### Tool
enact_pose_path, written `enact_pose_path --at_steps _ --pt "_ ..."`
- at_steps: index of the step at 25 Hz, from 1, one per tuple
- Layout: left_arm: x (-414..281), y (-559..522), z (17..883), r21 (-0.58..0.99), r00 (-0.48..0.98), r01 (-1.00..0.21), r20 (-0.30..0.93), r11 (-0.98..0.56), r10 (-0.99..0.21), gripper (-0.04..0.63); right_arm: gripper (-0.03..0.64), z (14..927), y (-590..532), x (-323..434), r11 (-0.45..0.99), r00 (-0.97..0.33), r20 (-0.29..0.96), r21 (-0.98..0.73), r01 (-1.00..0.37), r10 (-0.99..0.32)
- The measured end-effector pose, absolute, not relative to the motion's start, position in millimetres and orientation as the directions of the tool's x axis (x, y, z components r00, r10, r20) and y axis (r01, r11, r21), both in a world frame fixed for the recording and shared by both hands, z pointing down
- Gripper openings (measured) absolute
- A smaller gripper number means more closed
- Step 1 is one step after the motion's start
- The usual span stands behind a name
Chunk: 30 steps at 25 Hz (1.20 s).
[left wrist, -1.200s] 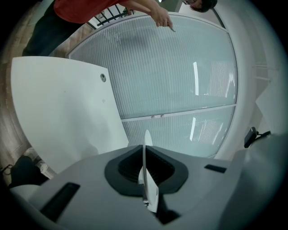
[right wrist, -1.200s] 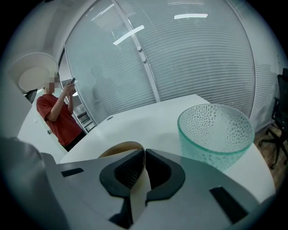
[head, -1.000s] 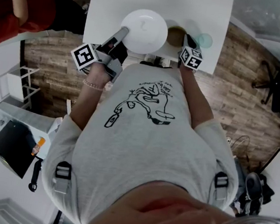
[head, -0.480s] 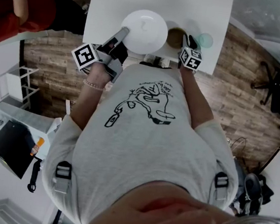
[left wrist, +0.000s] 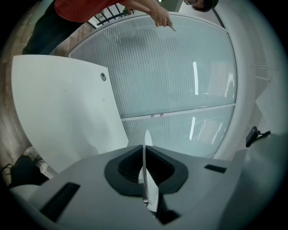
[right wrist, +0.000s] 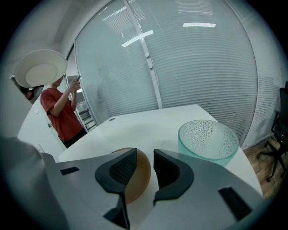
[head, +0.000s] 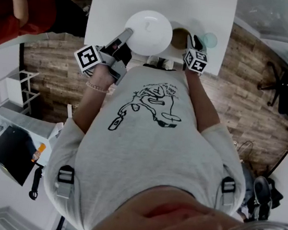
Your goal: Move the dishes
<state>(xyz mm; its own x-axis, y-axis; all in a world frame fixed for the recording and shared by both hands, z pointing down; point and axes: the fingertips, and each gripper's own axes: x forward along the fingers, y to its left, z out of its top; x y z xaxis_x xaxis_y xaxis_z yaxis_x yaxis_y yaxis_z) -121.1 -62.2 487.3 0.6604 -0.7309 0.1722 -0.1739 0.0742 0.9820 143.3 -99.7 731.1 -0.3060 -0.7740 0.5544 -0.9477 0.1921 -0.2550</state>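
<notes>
My left gripper (head: 127,33) is shut on the near rim of a white plate (head: 150,31), which shows edge-on between its jaws (left wrist: 145,179). From the right gripper view the plate (right wrist: 41,68) hangs raised at the upper left. My right gripper (right wrist: 145,155) stands at a brown dish (right wrist: 139,179) lying on the white table (right wrist: 148,126). Its jaws have just been opening, and the dish's rim sits in the gap with the pads not pressing on it. In the head view the brown dish (head: 180,37) lies just left of the right gripper (head: 195,42).
A clear dimpled glass bowl (right wrist: 208,140) stands on the table to the right of the brown dish, also seen at the table's right edge (head: 210,40). A person in a red shirt (head: 26,9) stands left of the table. Glass partition walls lie beyond it.
Nothing has visibly moved in the head view: both grippers and the dishes keep their places, and the white plate stays in the left gripper.
</notes>
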Motion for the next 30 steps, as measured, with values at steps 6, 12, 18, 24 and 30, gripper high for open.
enact_pose_path --at_steps 6,12,18,24,30 --pt "-121 -62 489 0.982 0.662 -0.172 0.173 0.077 -0.729 0.011 0.124 721 -101 143 0.199 -0.302 0.543 -0.240 -0.950 -0.784" --pt "-121 -61 491 0.982 0.664 -0.172 0.174 0.077 -0.727 0.011 0.124 709 -101 141 0.212 -0.302 0.526 -0.226 -0.951 -0.796" --pt "-120 -60 492 0.983 0.668 -0.165 0.171 0.081 -0.724 0.011 0.123 691 -102 139 0.240 -0.308 0.500 -0.197 -0.951 -0.809" --pt "-119 -61 496 0.983 0.672 -0.165 0.172 0.081 -0.720 0.011 0.096 652 -102 133 0.306 -0.313 0.467 -0.094 -0.947 -0.827" --pt "-116 -54 498 0.983 0.674 -0.165 0.175 0.084 -0.718 0.011 0.069 579 -98 131 0.341 -0.333 0.372 -0.046 -0.939 -0.866"
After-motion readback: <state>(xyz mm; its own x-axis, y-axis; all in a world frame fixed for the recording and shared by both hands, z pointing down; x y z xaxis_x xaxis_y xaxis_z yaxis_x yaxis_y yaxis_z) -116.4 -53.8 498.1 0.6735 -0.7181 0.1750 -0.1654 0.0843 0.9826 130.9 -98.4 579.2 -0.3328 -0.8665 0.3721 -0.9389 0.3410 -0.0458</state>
